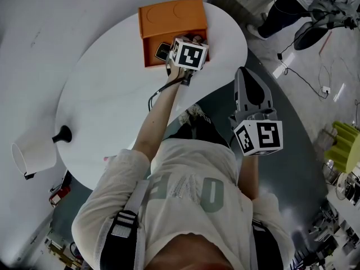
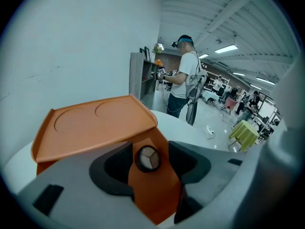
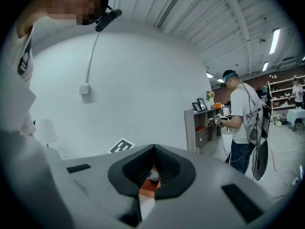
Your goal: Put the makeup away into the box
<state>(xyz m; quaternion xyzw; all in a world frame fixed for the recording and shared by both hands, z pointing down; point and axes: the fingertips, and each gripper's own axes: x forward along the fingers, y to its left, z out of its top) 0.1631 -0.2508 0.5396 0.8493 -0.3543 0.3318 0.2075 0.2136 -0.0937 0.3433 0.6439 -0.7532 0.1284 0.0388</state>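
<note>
The orange box (image 1: pixel 174 16) stands open on the far side of the round white table (image 1: pixel 112 94), its lid (image 2: pixel 95 128) tipped back. My left gripper (image 1: pixel 188 45) hangs over the box's inside, angled down. In the left gripper view its jaws (image 2: pixel 150 163) stand open, and a small round compact (image 2: pixel 147 158) with a dark rim and a three-part face lies between them against the orange bottom, with orange showing on its right side. A dark palette (image 1: pixel 163 50) lies in the box to the left. My right gripper (image 1: pixel 246 72) is shut and empty, off the table's right edge.
A white lamp (image 1: pixel 36 151) with a black base lies at the table's near left. Another person (image 3: pixel 240 113) stands by a grey shelf (image 3: pixel 200 123). Cables run over the floor at the right, near a yellow-green stool (image 1: pixel 346 145).
</note>
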